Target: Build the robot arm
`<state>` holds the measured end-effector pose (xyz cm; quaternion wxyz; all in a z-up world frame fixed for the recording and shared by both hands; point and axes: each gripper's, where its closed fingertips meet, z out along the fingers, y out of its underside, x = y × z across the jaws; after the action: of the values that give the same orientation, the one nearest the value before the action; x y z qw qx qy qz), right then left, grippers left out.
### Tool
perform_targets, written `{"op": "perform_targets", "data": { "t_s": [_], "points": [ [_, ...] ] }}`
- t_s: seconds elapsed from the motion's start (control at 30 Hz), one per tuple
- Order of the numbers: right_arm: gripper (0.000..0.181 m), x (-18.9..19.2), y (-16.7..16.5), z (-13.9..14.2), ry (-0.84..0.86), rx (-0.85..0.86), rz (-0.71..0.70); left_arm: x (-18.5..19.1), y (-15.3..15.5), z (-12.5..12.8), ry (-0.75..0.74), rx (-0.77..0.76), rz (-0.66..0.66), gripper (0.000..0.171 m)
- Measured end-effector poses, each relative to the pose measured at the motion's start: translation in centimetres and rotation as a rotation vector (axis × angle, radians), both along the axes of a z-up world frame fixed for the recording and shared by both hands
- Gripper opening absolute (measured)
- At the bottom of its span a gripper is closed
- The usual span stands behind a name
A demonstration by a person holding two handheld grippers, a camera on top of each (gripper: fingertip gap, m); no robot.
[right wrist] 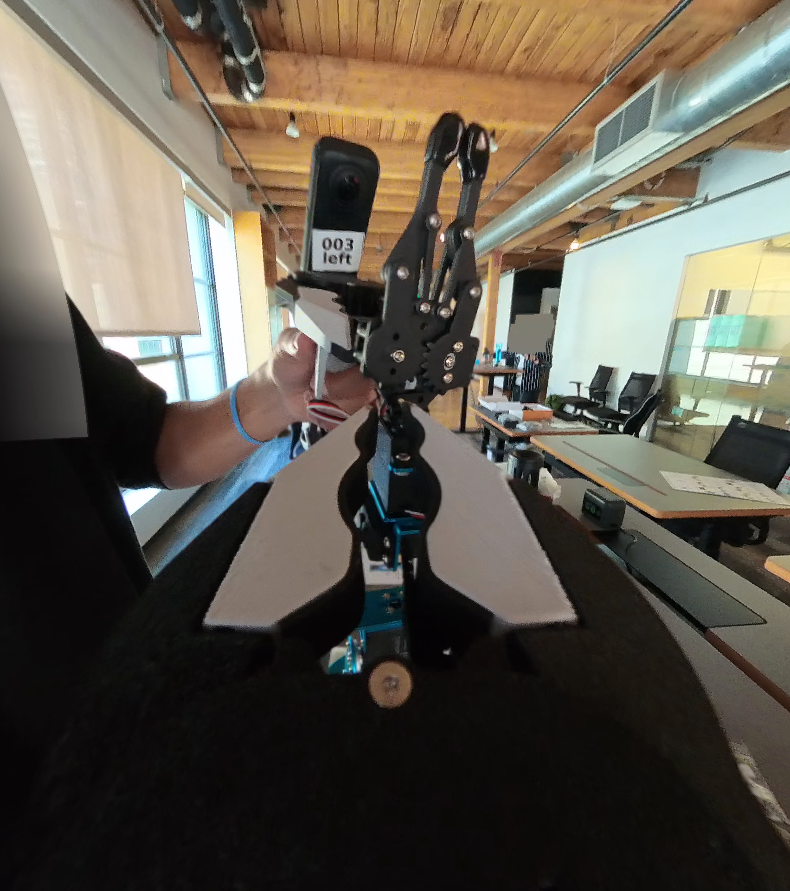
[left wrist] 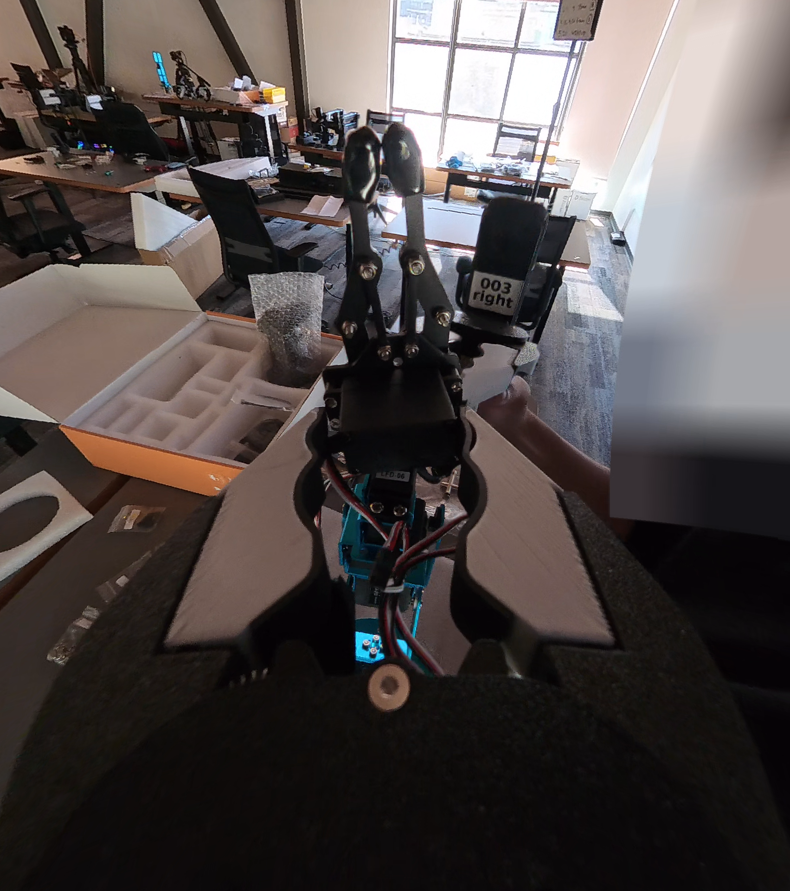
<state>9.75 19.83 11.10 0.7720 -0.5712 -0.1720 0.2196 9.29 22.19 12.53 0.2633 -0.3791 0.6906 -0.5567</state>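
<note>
- Big multi-pane window [left wrist: 479,82] on the far wall, blown out with daylight.
- Dark slanted beams [left wrist: 226,38] against pale walls in the left wrist view.
- Long worktops [left wrist: 70,173] in rows, cluttered with gear and boxes; black office chairs [left wrist: 234,226] between them.
- Grey patchy carpet [left wrist: 576,347], sun patches on it.
- Right wrist view: wooden plank ceiling [right wrist: 383,58] with joists, silver air duct [right wrist: 672,111] and vent grille running along the right.
- Roller blind [right wrist: 108,217] down over a side window, left.
- Glass-walled room [right wrist: 759,328] at right, white wall beside it.
- More worktops [right wrist: 648,472] and black chairs [right wrist: 754,453] there.
</note>
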Motion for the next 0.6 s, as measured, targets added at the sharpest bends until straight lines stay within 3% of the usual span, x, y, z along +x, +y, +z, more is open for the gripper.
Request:
{"op": "perform_targets", "data": {
  "t_s": [0.27,0.6],
  "points": [
    [0.000,0.1,0.6,0.3,0.035,-0.011,0.081,-0.3,-0.3,0.0,-0.013,-0.011,-0.066,0.052],
    [0.002,-0.6,0.7,-0.2,0.029,-0.063,0.171,-0.6,-0.1,0.0,-0.027,0.001,-0.100,0.052]
  ]
}}
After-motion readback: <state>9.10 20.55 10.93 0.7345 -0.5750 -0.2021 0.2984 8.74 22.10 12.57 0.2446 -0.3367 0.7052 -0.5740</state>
